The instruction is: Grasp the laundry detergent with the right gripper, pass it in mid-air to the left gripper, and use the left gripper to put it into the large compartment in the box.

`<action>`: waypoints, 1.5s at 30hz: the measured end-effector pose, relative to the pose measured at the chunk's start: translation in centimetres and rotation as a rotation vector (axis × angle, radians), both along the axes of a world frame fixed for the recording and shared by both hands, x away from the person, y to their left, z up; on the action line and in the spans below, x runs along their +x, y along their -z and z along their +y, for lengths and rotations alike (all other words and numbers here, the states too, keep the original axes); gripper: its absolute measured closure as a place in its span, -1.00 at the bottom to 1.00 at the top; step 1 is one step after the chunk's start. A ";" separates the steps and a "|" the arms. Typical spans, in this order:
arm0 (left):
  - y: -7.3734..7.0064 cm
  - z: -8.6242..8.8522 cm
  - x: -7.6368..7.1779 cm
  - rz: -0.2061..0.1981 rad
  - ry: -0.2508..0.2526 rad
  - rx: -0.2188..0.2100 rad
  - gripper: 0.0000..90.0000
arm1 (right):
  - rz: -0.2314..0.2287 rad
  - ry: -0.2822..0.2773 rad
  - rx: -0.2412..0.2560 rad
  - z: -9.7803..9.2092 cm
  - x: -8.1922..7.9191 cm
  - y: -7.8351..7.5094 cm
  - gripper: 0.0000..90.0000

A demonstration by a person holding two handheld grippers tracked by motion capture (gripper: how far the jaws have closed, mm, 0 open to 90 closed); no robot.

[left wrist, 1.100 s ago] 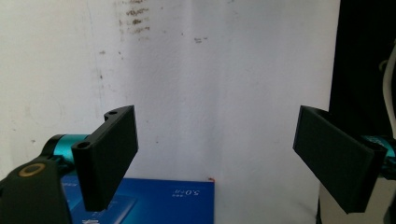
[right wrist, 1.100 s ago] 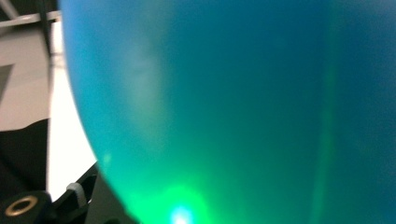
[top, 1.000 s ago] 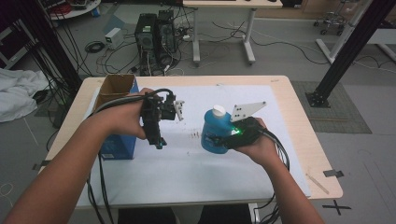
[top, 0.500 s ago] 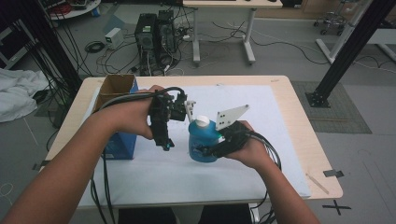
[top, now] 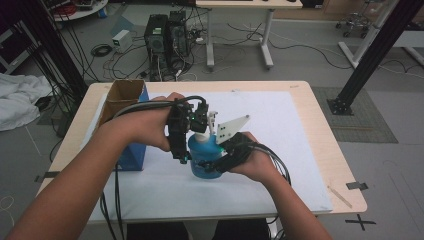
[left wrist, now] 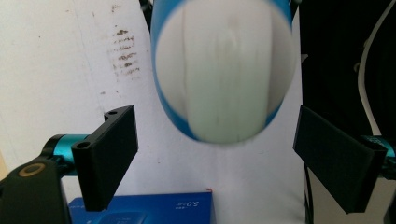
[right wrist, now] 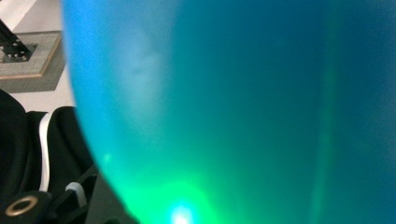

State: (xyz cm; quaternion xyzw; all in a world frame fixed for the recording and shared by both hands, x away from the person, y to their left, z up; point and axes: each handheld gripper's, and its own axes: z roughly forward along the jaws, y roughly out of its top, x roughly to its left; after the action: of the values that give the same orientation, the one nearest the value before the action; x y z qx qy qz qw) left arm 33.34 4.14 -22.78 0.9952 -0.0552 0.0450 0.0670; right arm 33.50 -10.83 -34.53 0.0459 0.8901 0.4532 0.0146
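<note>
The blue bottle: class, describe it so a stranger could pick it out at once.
On the white mat covering the wooden table, find the two grippers mid-table. The blue bottle stands between them, right of the blue carton. Unlike the boxy carton, it is round with a white pump top.

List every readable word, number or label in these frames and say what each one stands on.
"5.0" plus a blurred character, seen upside down: printed on the blue box at the bottom of the left gripper view.
Other print on that box: too blurred to read.
Blue bottle: white label blurred, nothing legible.
</note>
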 end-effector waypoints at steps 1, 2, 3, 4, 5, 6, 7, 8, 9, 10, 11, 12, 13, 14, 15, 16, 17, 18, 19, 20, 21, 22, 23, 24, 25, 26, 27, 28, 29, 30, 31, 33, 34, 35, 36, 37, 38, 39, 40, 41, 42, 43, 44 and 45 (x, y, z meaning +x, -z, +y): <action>0.0 -0.1 0.0 -0.002 0.003 0.000 -0.69 | 0.003 -0.005 -0.003 0.3 0.0 0.0 0.02; 0.0 -0.1 -0.1 -0.002 0.001 -0.002 -0.69 | 0.002 -0.008 -0.006 0.5 0.0 0.1 0.02; 0.0 -0.2 -0.1 -0.001 0.004 0.001 -0.69 | 0.005 -0.013 -0.004 0.6 0.0 0.1 0.02; 0.1 -0.3 -0.2 -0.002 0.004 0.003 -0.69 | 0.007 -0.017 -0.005 0.9 0.0 0.1 0.02; 0.1 -0.3 -0.2 -0.001 0.007 0.005 -0.69 | 0.006 -0.019 -0.006 1.1 0.0 0.1 0.02; 0.1 -0.4 -0.3 -0.002 0.005 0.004 -0.69 | 0.006 -0.018 -0.003 1.2 0.0 0.1 0.02; 0.1 -0.4 -0.3 -0.002 0.008 0.007 -0.69 | 0.013 -0.021 -0.004 1.4 0.0 0.1 0.02; 0.2 -0.5 -0.3 -0.002 0.008 0.007 -0.69 | 0.015 -0.023 -0.007 1.5 0.0 0.1 0.02; 0.2 -0.5 -0.3 -0.001 0.010 0.010 -0.69 | 0.010 -0.027 -0.011 1.7 0.0 0.1 0.02; 0.3 -0.6 -0.4 -0.001 0.013 0.009 -0.69 | 0.010 -0.030 -0.012 1.8 0.0 0.1 0.02; 0.3 -0.6 -0.4 0.002 0.012 0.009 -0.69 | 0.009 -0.033 -0.008 1.9 0.0 0.0 0.02; 0.4 -0.7 -0.4 0.000 0.013 0.013 -0.69 | 0.006 -0.033 -0.009 2.0 0.0 0.0 0.02; 0.6 -0.7 -0.4 0.006 0.008 0.015 -0.69 | 0.010 -0.036 -0.012 2.0 0.0 0.0 0.02; 0.6 -0.7 -0.3 0.009 0.006 0.021 -0.69 | 0.010 -0.033 -0.010 2.2 0.0 0.0 0.02; 0.7 -0.7 -0.3 0.006 0.002 0.024 -0.69 | 0.008 -0.036 -0.009 2.2 0.0 0.0 0.02; 0.7 -0.8 -0.3 0.004 0.005 0.030 -0.69 | 0.013 -0.035 -0.009 2.2 -0.1 0.0 0.02; 0.8 -0.8 -0.3 0.005 0.007 0.030 -0.69 | 0.024 -0.040 -0.005 2.3 -0.1 0.0 0.02; 0.8 -0.8 -0.3 0.003 0.006 0.026 -0.69 | 0.036 -0.044 0.000 2.3 -0.2 -0.1 0.02; 0.8 -0.9 -0.3 0.006 0.005 0.022 -0.69 | 0.037 -0.044 -0.003 2.3 -0.2 -0.1 0.02; 0.8 -0.9 -0.3 0.005 0.006 0.021 -0.69 | 0.022 -0.041 -0.008 2.4 -0.1 -0.1 0.02; 0.9 -0.9 -0.4 0.008 0.008 0.020 -0.69 | 0.019 -0.039 -0.009 2.4 -0.1 -0.1 0.02; 1.0 -1.0 -0.4 0.014 0.006 0.028 -0.69 | 0.026 -0.038 -0.008 2.4 -0.1 -0.1 0.02; 1.0 -1.0 -0.4 0.015 0.006 0.031 -0.69 | 0.031 -0.040 -0.008 2.5 -0.1 -0.1 0.02; 1.0 -1.0 -0.4 0.013 0.007 0.035 -0.69 | 0.031 -0.042 -0.008 2.5 -0.1 -0.1 0.03; 1.1 -1.0 -0.4 0.015 0.005 0.039 -0.69 | 0.033 -0.044 -0.007 2.5 -0.1 -0.1 0.03; 1.1 -1.0 -0.4 0.012 0.008 0.040 -0.69 | 0.032 -0.047 -0.006 2.5 -0.1 -0.1 0.03; 1.2 -1.0 -0.4 0.011 0.007 0.043 -0.69 | 0.029 -0.050 -0.006 2.6 -0.1 -0.2 0.03; 1.2 -1.0 -0.4 0.006 0.008 0.045 -0.69 | 0.032 -0.049 -0.007 2.7 -0.1 -0.2 0.03; 1.2 -1.0 -0.5 0.011 0.003 0.045 -0.69 | 0.034 -0.040 -0.009 2.8 -0.2 -0.2 0.03; 1.2 -1.0 -0.5 0.011 0.005 0.045 -0.69 | 0.032 -0.041 -0.008 2.8 -0.2 -0.2 0.03; 1.3 -1.0 -0.5 0.013 0.005 0.046 -0.69 | 0.031 -0.045 -0.006 2.8 -0.2 -0.2 0.03; 1.3 -1.0 -0.5 0.014 0.006 0.050 -0.69 | 0.036 -0.048 -0.003 2.9 -0.2 -0.2 0.03; 1.3 -1.0 -0.5 0.014 0.006 0.053 -0.69 | 0.039 -0.050 0.000 3.0 -0.2 -0.2 0.03; 1.3 -0.9 -0.5 0.012 0.008 0.051 -0.69 | 0.037 -0.049 0.001 3.0 -0.2 -0.2 0.03; 1.3 -0.9 -0.5 0.014 0.006 0.052 -0.69 | 0.037 -0.050 0.001 3.0 -0.2 -0.2 0.03; 1.3 -0.9 -0.5 0.010 0.008 0.055 -0.69 | 0.037 -0.051 0.001 3.0 -0.2 -0.2 0.03; 1.3 -0.8 -0.5 0.009 0.003 0.056 -0.68 | 0.037 -0.050 0.000 3.0 -0.2 -0.2 0.03; 1.3 -0.8 -0.5 0.007 0.005 0.057 -0.68 | 0.031 -0.054 0.000 3.1 -0.2 -0.2 0.03; 1.4 -0.8 -0.5 0.007 0.002 0.059 -0.68 | 0.026 -0.055 0.000 3.1 -0.1 -0.2 0.03; 1.4 -0.8 -0.4 0.001 0.002 0.061 -0.68 | 0.019 -0.055 -0.001 3.1 -0.1 -0.2 0.03; 1.4 -0.7 -0.4 0.004 -0.002 0.063 -0.68 | 0.023 -0.050 -0.002 3.1 -0.2 -0.2 0.03; 1.4 -0.7 -0.3 0.006 0.002 0.066 -0.67 | 0.023 -0.052 0.001 3.1 -0.2 -0.2 0.03; 1.4 -0.7 -0.3 0.010 0.003 0.065 -0.61 | 0.027 -0.053 0.003 3.1 -0.2 -0.2 0.03; 1.3 -0.7 -0.3 0.010 0.001 0.062 -0.58 | 0.031 -0.054 0.003 3.1 -0.2 -0.2 0.03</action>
State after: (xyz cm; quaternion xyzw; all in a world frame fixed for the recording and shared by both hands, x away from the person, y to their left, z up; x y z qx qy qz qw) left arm 33.03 3.47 -24.13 0.9970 -0.0569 0.0384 0.0363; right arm 33.32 -7.78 -34.31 0.0291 0.8904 0.4542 -0.0113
